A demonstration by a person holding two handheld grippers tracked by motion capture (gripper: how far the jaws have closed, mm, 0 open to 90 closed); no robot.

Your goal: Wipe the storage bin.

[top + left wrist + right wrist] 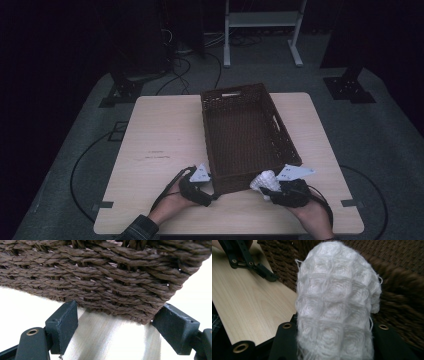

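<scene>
The right gripper (pixel 266 189) is clamping a rolled white waffle-knit cloth (pixel 337 305) between its jaws, holding it upright just outside the near wall of the brown wicker basket (pixel 235 100), which is standing on the wooden table (pixel 160 130). The left gripper (pixel 212 192) is resting at the basket's near left corner, its jaws standing apart on either side of that corner and gripping nothing.
</scene>
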